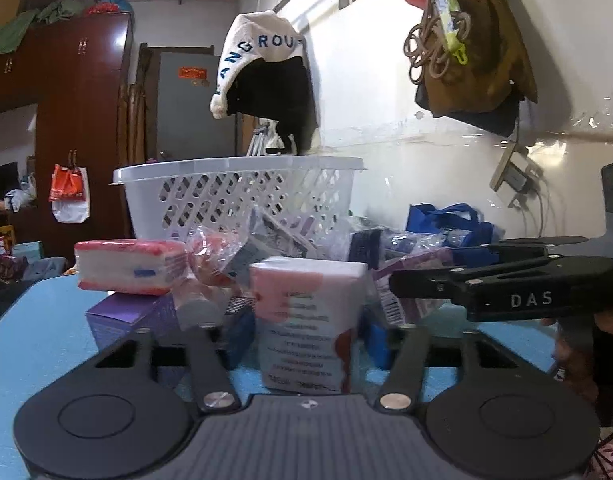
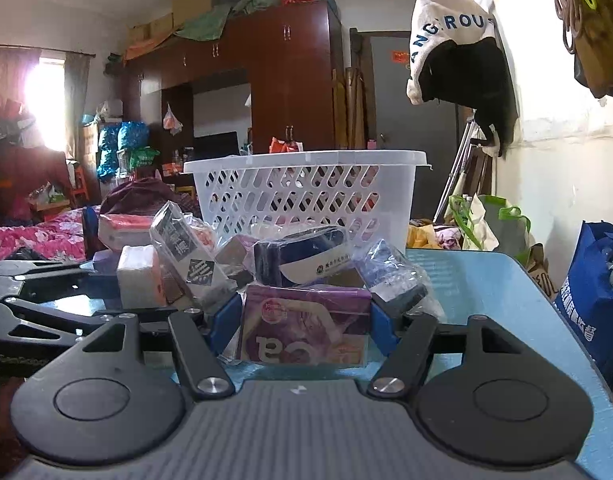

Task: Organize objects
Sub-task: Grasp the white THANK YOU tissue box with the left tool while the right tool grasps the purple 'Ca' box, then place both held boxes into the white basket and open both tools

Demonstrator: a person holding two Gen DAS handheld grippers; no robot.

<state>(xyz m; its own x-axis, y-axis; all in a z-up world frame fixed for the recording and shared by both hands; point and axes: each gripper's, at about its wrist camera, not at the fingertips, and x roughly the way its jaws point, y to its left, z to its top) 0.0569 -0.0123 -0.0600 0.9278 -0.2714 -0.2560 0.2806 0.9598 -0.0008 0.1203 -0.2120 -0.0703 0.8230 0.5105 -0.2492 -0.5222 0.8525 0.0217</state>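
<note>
A pile of small packets lies on the blue table (image 1: 38,320) in front of a white slotted basket (image 1: 238,196), which also shows in the right wrist view (image 2: 306,196). My left gripper (image 1: 308,332) stands around an upright pink and white tissue pack (image 1: 306,320), blue pads on both its sides; contact is unclear. My right gripper (image 2: 304,324) is shut on a purple box (image 2: 304,326), its blue pads against both ends. The right gripper's black arm (image 1: 506,284) shows at the right of the left view.
Another pink tissue pack (image 1: 130,266) lies on a purple box (image 1: 134,316) at the left. A dark blue packet (image 2: 302,258) and clear-wrapped packs (image 2: 190,256) lie behind. A blue bag (image 2: 598,296) stands right of the table. Wall with hanging clothes at the right.
</note>
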